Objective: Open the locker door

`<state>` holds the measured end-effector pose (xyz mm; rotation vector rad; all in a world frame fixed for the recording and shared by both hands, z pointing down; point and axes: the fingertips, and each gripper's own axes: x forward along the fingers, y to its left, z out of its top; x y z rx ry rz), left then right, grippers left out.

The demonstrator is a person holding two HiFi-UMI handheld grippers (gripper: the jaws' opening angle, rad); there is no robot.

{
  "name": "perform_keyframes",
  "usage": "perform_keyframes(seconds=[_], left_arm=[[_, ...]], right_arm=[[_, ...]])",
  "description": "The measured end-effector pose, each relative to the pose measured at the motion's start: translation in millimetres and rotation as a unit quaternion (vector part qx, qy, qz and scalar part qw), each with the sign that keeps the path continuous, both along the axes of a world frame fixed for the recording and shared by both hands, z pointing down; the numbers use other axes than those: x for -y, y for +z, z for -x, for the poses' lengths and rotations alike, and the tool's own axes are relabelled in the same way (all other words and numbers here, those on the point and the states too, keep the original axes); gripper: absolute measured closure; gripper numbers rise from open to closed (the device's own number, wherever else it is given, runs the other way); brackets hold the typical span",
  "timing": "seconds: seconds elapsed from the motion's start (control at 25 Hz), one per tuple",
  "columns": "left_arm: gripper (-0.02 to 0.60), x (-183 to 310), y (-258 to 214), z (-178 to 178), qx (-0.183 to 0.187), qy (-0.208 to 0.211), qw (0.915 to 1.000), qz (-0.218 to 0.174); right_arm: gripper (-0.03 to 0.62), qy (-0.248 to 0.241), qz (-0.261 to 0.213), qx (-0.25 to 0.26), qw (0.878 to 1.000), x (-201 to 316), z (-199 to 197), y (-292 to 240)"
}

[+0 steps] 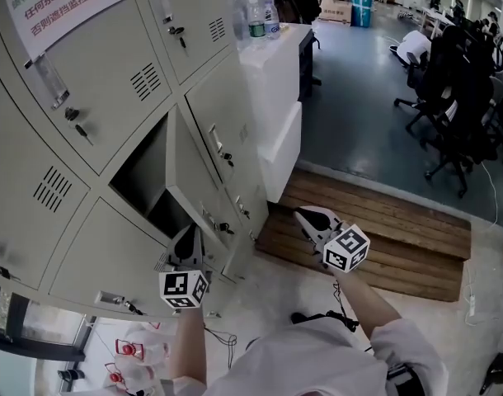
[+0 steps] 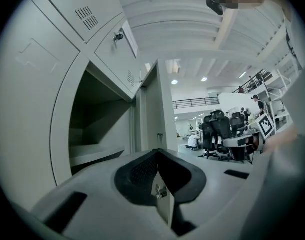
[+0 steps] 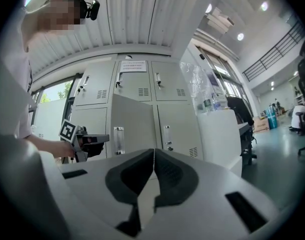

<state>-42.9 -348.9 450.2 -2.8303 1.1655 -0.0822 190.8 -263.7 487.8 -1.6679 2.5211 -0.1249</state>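
Observation:
The grey locker door (image 1: 188, 167) stands swung out from its dark compartment (image 1: 148, 180) in the locker bank. My left gripper (image 1: 188, 239) is at the door's free edge. In the left gripper view its jaws (image 2: 160, 184) are closed on that edge, with the door's lock and key showing between the pads, and the door (image 2: 152, 114) rises ahead. My right gripper (image 1: 305, 217) hangs in the air to the right of the lockers, shut and holding nothing. The right gripper view (image 3: 153, 176) looks at the open door (image 3: 132, 129), with the left gripper (image 3: 100, 139) at the door's left edge.
Shut lockers with keys surround the open one, and a paper notice (image 1: 62, 2) is taped at the top. A white cabinet (image 1: 276, 64) with water bottles (image 1: 256, 19) stands beside the lockers. A wooden pallet (image 1: 383, 238) lies on the floor below. Office chairs (image 1: 458, 97) stand at the far right.

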Motion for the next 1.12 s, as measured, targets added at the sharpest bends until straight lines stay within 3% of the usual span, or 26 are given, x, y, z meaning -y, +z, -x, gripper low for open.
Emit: perform_keyframes(seconds=[0.44,1.12], left_arm=[[0.572,-6,1,-69,-0.007,0.047,0.9989,0.002],[0.572,-24,-2,-199,-0.01,0.156,0.9877,-0.006]], right_arm=[[0.579,0.04,0.001,-0.002,0.999,-28,-51,1],[0.579,0.166,-0.003,-0.011,0.986,-96,-160,-4]])
